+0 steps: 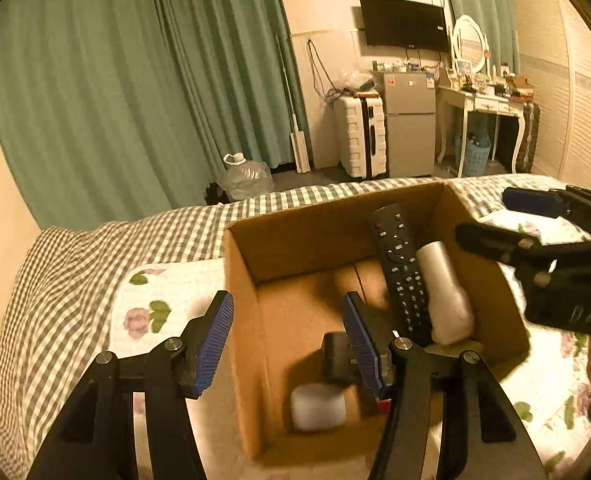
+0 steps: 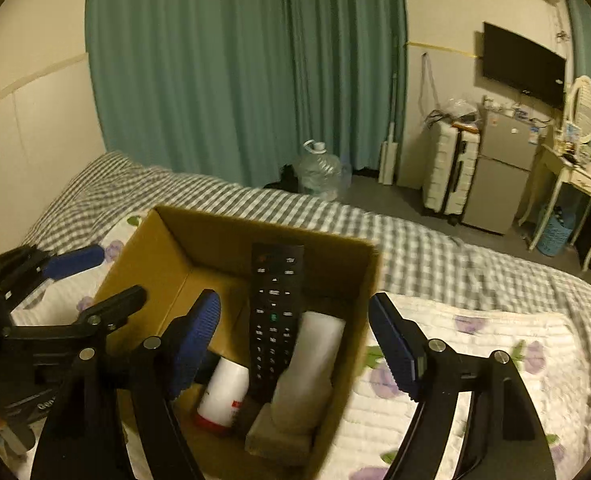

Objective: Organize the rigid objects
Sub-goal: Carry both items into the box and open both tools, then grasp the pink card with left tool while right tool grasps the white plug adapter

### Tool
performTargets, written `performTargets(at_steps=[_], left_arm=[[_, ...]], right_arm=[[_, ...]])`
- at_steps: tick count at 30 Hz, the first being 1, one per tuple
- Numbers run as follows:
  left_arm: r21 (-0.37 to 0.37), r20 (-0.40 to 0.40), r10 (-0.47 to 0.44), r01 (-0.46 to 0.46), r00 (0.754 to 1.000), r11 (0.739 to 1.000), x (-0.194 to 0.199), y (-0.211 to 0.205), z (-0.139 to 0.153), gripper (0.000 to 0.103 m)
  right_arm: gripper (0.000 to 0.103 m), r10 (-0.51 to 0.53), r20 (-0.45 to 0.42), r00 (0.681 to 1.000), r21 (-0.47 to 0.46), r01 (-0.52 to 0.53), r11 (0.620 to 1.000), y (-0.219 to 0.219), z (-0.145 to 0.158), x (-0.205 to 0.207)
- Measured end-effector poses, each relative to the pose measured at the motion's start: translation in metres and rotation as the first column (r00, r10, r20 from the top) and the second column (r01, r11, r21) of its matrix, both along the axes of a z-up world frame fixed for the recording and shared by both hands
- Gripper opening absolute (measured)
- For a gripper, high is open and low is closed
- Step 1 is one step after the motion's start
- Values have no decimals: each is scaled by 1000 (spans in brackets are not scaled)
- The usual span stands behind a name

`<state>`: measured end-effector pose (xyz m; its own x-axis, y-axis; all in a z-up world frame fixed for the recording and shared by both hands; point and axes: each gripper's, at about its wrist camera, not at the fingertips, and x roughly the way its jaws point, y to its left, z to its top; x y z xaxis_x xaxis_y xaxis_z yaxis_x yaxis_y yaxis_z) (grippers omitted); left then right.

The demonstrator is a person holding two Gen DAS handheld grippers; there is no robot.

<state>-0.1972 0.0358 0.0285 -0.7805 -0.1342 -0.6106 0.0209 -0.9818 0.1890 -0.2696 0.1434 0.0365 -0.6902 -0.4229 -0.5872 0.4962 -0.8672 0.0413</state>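
An open cardboard box [image 1: 243, 292] [image 2: 143, 248] sits on the bed. Inside lie a black remote [image 1: 401, 268] [image 2: 276, 316], a white bottle [image 1: 447, 296] [image 2: 311, 364], a small white container with a red base [image 2: 223, 392] [image 1: 317, 406] and a dark block [image 1: 335, 354]. A tan block [image 2: 277, 438] lies under the bottle. My left gripper [image 1: 287, 344] is open and empty, straddling the box's left wall. My right gripper [image 2: 295, 344] is open and empty, straddling the box's right wall above the remote and bottle. Each gripper also shows in the other's view: right gripper [image 1: 535, 220], left gripper [image 2: 95, 276].
The box rests on a floral quilt [image 1: 155, 300] [image 2: 475, 344] over a checked bedspread [image 1: 75, 264] [image 2: 415, 248]. Beyond the bed stand a water jug [image 1: 247, 176], a white suitcase [image 1: 361, 136], a small fridge [image 1: 409, 120], a dressing table [image 1: 487, 100] and green curtains [image 1: 135, 80].
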Motion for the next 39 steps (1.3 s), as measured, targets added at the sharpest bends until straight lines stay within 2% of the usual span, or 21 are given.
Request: performTargets(at_steps=[2,9,11,14,19,24,28,29,36,38,39], left_arm=[[3,-10,3,-3,1000,1000,17,-4,9,64],[3,-5,33,-33,999,999,64,-19,23,64],[8,-3,40,-40,999,999,77,-23,22,64],[20,28,45,-46,999,999,91,-27,11,67],[65,144,66,-76,987,995,101,-32,-34,67],[92,285,78,-109,955,990,97,-33,-86,67],[94,364,94,-137,927,986,89,-35,-115,67],[83,379,102,-144,920,986,87,-34,-120,67],[74,381,142,-183,914,980,86,-31,-125,70],[71,415,155,-202,896,977,86,-30,-129,71],[97,435,157,-220,886,971,87,-32,-130,71]], right_arm=[[76,-17,-19,1000,7,17,1000,11,13,17],[79,-64,-52,997,21,65,998,39,48,75],[87,-71,-61,996,23,72,997,43,53,93],[92,-83,-77,994,29,86,996,43,53,112],[95,-64,-39,997,5,65,998,34,30,128],[95,-44,28,999,21,43,999,19,-13,124],[95,-19,81,997,37,16,999,9,-48,118],[95,-15,87,996,38,12,999,8,-54,116],[95,-18,156,988,21,15,1000,14,-83,101],[95,-33,170,985,21,30,999,18,-87,99],[95,-39,177,984,20,36,999,20,-88,98]])
